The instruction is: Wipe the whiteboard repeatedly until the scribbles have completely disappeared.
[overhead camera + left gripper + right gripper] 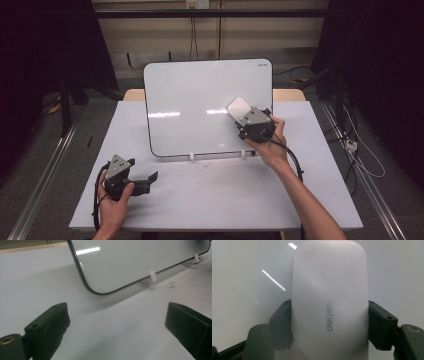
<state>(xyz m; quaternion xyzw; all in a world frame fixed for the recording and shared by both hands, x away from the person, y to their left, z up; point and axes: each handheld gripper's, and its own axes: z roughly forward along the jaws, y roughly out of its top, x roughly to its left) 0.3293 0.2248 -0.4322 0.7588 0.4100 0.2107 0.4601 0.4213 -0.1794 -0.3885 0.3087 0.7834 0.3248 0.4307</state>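
So your right gripper is clamped on the whiteboard eraser, one jaw on each long side of it. In the right gripper view the eraser runs straight up between the two black jaws, a pale rounded slab with "deli" printed along its back, and behind it there's just the glossy whiteboard with a couple of light streaks on it.

Taking the whiteboard as the landmark: it stands propped up at the far middle of the table, leaning back a bit, held by two small white clips along its bottom edge. The eraser sits against the board's face, right of center and roughly halfway up, a little way in from the right edge. I can't tell for sure whether it's actually pressed flat on the surface or a hair off it, but it looks right on it.

Your left gripper is down in front of the board's lower left corner, resting low at the table, well apart from the board. Its jaws stand wide apart with nothing between them. In the left gripper view you look past them at the board's rounded bottom corner and one of the clips.
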